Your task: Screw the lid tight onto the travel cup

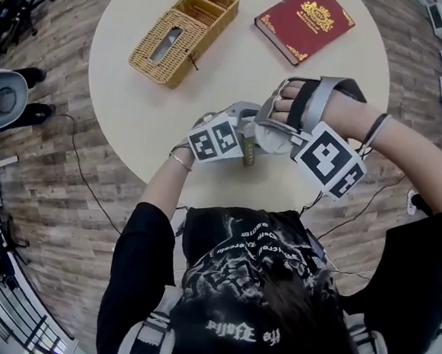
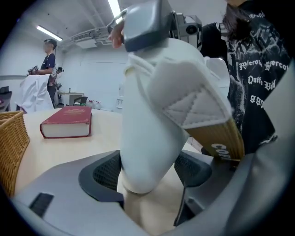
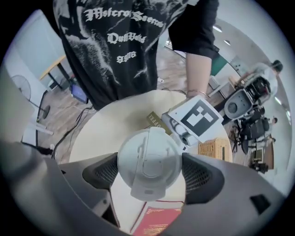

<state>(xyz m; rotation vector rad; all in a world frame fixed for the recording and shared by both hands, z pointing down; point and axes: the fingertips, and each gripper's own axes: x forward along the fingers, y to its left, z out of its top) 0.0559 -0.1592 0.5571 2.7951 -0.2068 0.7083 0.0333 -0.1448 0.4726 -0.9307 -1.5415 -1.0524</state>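
Left gripper (image 2: 147, 174) jaws clamp the white travel cup (image 2: 152, 115) body; right gripper (image 3: 150, 175) jaws clamp the lid (image 3: 148, 161) on its top. Cup tilted over table (image 1: 156, 118) near edge. Red book (image 1: 304, 20), wicker basket (image 1: 185, 31) well apart.

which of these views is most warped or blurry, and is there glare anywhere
Left gripper view: the strongest fisheye, with dark corners; the travel cup sits close to the lens and looks soft, and the ceiling light strips blow out to white. Right gripper view: a round fisheye frame with black corners, but the lid is fairly sharp. Head view: mild bowing, and the table is evenly lit with no harsh glare.
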